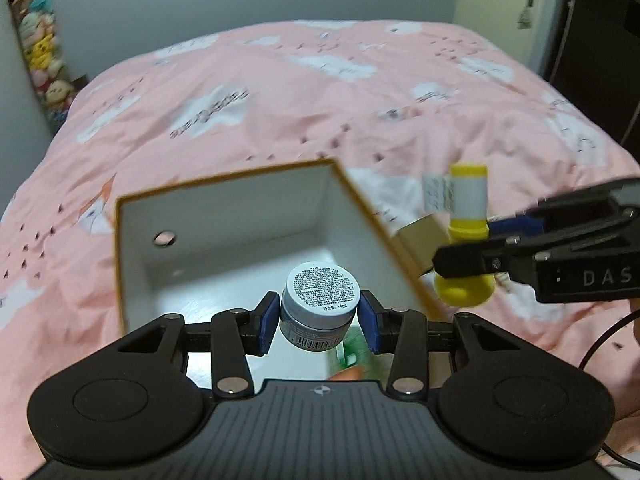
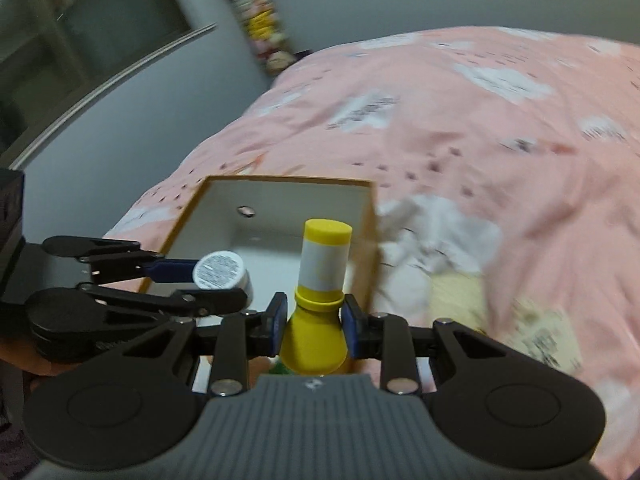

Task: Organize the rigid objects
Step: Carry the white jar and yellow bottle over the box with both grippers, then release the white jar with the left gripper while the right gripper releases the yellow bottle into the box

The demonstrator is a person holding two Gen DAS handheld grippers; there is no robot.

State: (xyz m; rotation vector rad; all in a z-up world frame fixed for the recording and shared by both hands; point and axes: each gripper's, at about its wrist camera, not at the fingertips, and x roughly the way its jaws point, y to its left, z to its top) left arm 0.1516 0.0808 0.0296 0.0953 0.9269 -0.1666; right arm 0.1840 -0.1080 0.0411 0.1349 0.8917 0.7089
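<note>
An open cardboard box (image 1: 224, 216) with a white inside sits on the pink bed; it also shows in the right wrist view (image 2: 280, 200). My left gripper (image 1: 318, 322) is shut on a small grey jar (image 1: 320, 304) with a printed label and holds it above the box's inside. The jar also shows in the right wrist view (image 2: 222, 272). My right gripper (image 2: 314, 318) is shut on a yellow bottle (image 2: 320, 304) with a white band, held upright over the box's near edge. That bottle shows at the right in the left wrist view (image 1: 466, 236), just outside the box's right wall.
A pink duvet (image 1: 320, 100) with white clouds covers the bed. A green item (image 1: 352, 352) lies in the box under the jar. A pale box and white packet (image 2: 452, 272) lie right of the box. A shelf of plush toys (image 1: 40, 52) stands at the far left.
</note>
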